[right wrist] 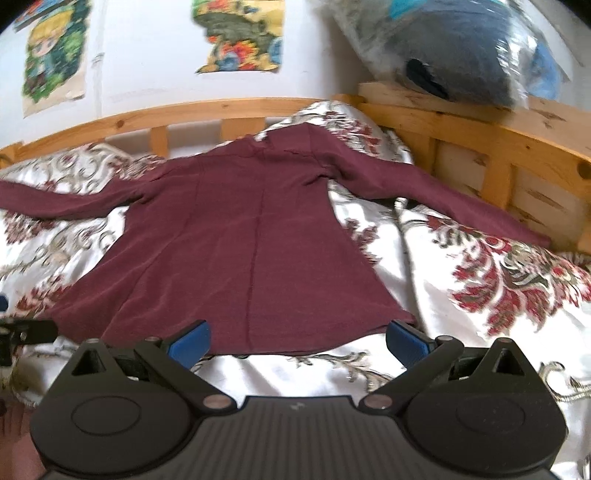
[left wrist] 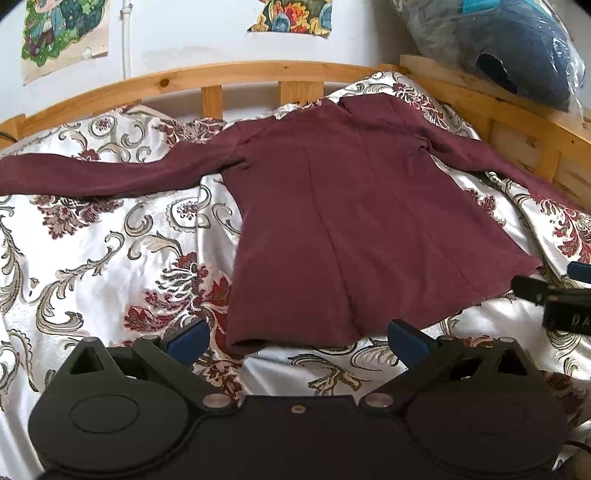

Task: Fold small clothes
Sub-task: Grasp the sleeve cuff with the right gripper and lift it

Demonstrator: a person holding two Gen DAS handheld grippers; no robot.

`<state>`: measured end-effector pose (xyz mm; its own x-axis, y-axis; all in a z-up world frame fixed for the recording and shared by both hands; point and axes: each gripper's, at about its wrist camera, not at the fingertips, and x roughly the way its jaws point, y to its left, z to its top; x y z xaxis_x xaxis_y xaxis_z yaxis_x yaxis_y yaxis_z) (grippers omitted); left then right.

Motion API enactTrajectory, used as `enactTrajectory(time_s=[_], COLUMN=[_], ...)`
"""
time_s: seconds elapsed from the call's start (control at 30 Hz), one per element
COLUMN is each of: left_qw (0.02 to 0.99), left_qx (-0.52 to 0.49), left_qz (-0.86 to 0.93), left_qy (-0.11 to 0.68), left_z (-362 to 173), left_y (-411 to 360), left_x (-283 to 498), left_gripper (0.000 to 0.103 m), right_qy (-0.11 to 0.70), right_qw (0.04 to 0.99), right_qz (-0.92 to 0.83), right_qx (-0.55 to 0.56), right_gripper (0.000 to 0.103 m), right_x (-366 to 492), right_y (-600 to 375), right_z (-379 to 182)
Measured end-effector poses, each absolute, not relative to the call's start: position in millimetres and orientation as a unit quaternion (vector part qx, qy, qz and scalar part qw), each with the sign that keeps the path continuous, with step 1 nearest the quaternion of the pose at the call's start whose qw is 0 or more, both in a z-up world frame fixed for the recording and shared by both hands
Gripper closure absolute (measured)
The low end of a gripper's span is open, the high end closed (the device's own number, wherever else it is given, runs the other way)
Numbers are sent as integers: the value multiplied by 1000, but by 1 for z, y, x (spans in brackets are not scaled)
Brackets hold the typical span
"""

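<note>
Maroon top [left wrist: 354,206] flat on floral bedspread [left wrist: 92,258]

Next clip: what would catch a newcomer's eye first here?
The maroon long-sleeved top spread flat across the middle of the floral bedspread, sleeves stretched out to both sides. Both open hand-held grippers, left and right, sit at its near hem, gripping nothing. Bright cartoon posters hang on the wall behind.

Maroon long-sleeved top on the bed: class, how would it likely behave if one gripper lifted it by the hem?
The maroon top would probably droop: it lies flat and follows the bedspread's wrinkles. Its spread sleeves would likely trail behind. It may also slide easily, since the bedspread looks glossy.
</note>
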<state>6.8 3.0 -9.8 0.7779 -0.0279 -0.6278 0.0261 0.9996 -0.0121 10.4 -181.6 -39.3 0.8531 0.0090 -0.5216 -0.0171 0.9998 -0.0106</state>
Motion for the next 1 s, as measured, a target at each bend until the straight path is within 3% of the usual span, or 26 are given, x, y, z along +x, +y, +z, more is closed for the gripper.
enactTrajectory(time_s=[0.37,0.53,0.63,0.77,0.93,1.0], left_qw=[934,940,946,942,927,926], left_qx=[52,20,13,32,53,47], left_qz=[-47,-49,-54,-51,-41,-41], left_qy=[351,338,319,331,370,372], left_z=[60,81,76,53,28,24], left_y=[-3,-6,-10,-11,0,7], left_x=[73,117,135,159,181,185], left_gripper=[1,1,1,1,1,1], right_qy=[218,177,171,182,216,234], right_qw=[972,969,958,939,912,901], right_qz=[-27,-135,-201,-263,-321,-334], right_qx=[85,104,116,129,140,147], right_gripper=[0,1,6,24,25,32], right_x=[47,67,81,107,142,156], right_y=[-263,-305,-332,-367,-400,-409], right_z=[17,26,22,12,-6,-17])
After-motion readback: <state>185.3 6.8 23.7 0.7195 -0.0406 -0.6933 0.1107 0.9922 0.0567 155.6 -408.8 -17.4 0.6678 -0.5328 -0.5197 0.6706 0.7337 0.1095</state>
